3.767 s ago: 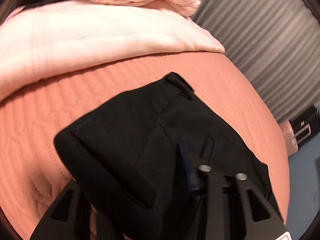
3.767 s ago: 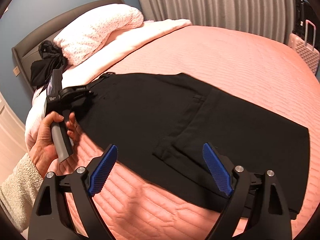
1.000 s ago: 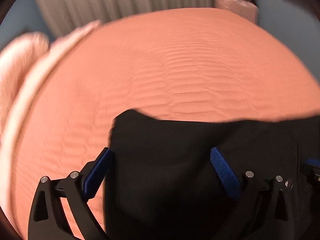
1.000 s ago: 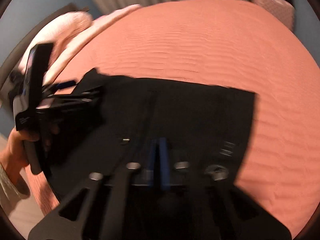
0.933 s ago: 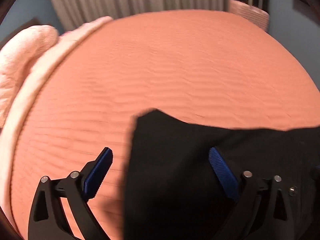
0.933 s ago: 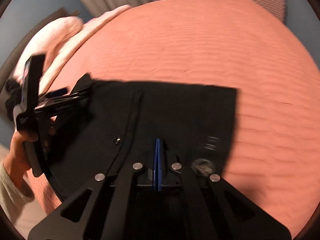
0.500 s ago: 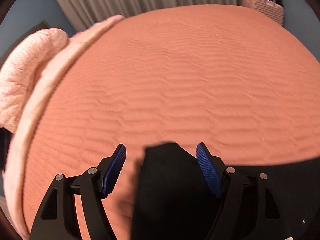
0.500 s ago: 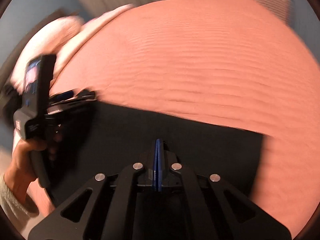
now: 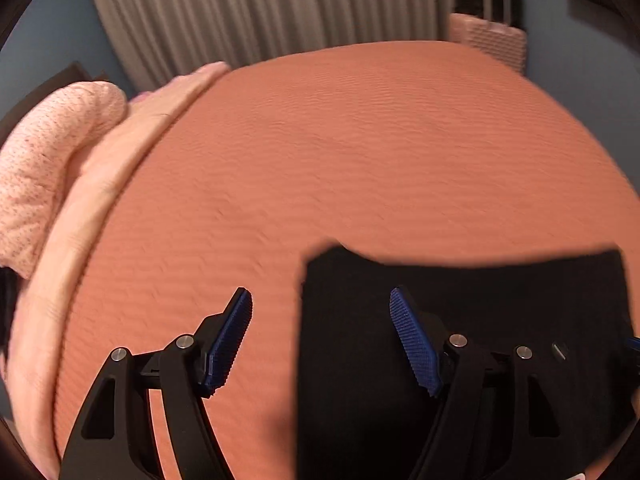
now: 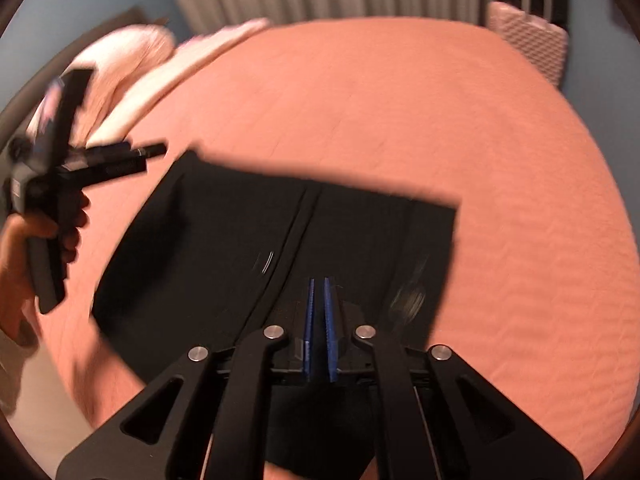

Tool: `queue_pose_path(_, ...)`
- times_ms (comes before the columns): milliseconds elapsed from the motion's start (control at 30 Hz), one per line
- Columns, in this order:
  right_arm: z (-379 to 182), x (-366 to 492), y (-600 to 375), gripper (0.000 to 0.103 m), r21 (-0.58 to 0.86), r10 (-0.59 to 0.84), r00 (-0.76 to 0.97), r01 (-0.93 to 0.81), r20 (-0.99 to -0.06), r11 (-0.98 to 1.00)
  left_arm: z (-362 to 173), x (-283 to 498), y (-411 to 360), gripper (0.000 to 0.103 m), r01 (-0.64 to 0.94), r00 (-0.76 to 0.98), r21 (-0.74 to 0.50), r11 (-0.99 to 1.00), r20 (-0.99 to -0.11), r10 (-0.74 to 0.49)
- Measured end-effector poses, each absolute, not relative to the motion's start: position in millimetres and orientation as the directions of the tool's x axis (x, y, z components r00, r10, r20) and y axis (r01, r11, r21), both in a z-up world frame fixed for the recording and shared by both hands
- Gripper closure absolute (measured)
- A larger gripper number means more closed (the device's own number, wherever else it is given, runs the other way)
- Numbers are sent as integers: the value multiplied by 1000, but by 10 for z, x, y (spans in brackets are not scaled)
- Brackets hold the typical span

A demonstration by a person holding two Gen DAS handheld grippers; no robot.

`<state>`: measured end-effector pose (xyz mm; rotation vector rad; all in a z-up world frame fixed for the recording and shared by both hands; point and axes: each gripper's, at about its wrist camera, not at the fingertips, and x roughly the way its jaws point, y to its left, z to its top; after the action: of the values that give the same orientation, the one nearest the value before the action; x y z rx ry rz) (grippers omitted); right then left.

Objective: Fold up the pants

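The black pants point(image 10: 248, 240) lie folded into a rough rectangle on the salmon bedspread point(image 10: 400, 120). In the right wrist view my right gripper point(image 10: 319, 292) has its blue pads nearly together over the near edge of the pants; whether cloth is pinched is hidden. The left gripper point(image 10: 132, 156) shows at the far left, held in a hand, above the pants' left corner. In the left wrist view my left gripper point(image 9: 320, 312) is open and empty, straddling the left edge of the pants point(image 9: 480, 320).
A pink pillow point(image 9: 44, 160) and a folded pale blanket point(image 9: 120, 152) lie at the bed's head on the left. Grey curtains point(image 9: 260, 8) hang behind. A pink suitcase point(image 10: 532, 36) stands past the far right corner of the bed.
The left gripper has let go of the pants and pulled back to the left, its jaws now a little narrower. The right gripper stays shut at the near edge; the pants lie folded shorter.
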<state>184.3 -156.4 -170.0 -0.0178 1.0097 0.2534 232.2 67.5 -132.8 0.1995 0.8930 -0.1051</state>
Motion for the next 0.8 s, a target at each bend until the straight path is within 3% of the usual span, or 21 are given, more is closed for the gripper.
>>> queue_pose_path(67,-1866,1673,-1595,98,63,174,499,-232,-849,971,-1520,1944,569,32,220,592,129,967,-806,-27)
queue_pose_path(167,-1811,1604,-1656,97,150,203,512,-143,-835,978,-1950,1788,621,29,199,542,157,967,-840,24)
queue_pose_path(233,-1671,1488,-1615,94,158,222,544,-162,-809,974,-1963,1805,803,29,149,552,92,985,-834,-6)
queue_pose_path(333,-1744,1364,-1492,94,116,222,509,-232,-832,966,-1833,1842,944,35,58,557,152,987,-825,94)
queue_pose_path(400,-1938,1375,-1549,96,111,220,478,-246,-850,963,-1685,1743,984,35,51,577,121,991,-814,69)
queue_pose_path(467,-1827,1339,-1646,96,163,240,496,-193,-834,967,-1607,1642,1014,33,69,579,123,990,-813,61)
queue_pose_path(600,-1651,1231,-1509,89,97,205,547,-220,-811,971,-1842,1507,920,33,120,537,213,970,-836,117)
queue_pose_path(633,-1753,1233,-1496,82,58,171,525,-225,-834,973,-1905,1558,997,33,104,537,207,973,-835,120)
queue_pose_path(700,-1968,1226,-1591,82,17,114,491,-197,-864,980,-1918,1520,1023,27,63,550,193,979,-825,128)
queue_pose_path(800,-1939,1132,-1847,81,99,130,490,-88,-862,991,-1837,1503,1114,27,22,525,157,987,-842,122)
